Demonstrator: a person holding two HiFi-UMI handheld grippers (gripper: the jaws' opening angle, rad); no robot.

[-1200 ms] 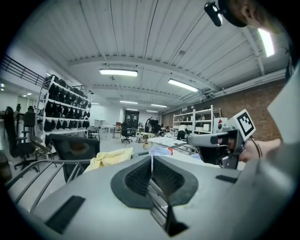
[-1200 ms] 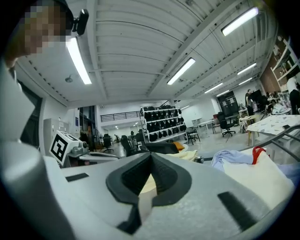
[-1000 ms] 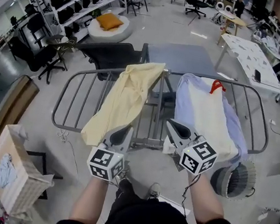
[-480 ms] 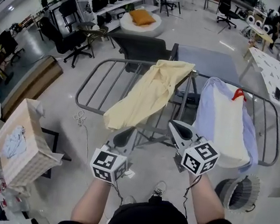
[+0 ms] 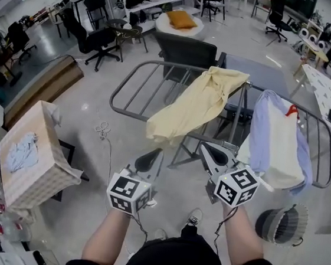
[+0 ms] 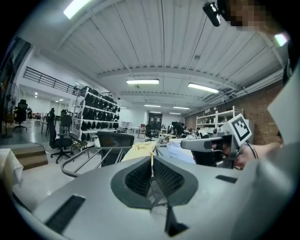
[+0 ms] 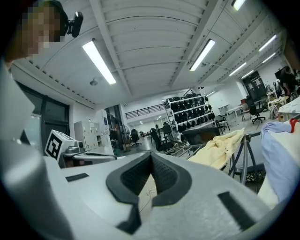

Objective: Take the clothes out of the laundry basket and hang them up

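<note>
While a yellow shirt point(image 5: 195, 105) at twelve o'clock and a blue shirt point(image 5: 280, 145) at two already hang on the rack point(image 5: 138, 67), the basket point(image 5: 48, 175) at nine holds at least one more cloth point(image 5: 24, 149). The left claw point(image 5: 149, 158) and right claw point(image 5: 211, 154), at six, are both closed and empty.

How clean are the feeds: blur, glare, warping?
Head view: sharp, evenly lit, drying rack rails bowed by the wide lens. Left gripper view: heavy fisheye, dark corners, left tool slightly soft. Right gripper view: same fisheye, ceiling lights blown white.
</note>
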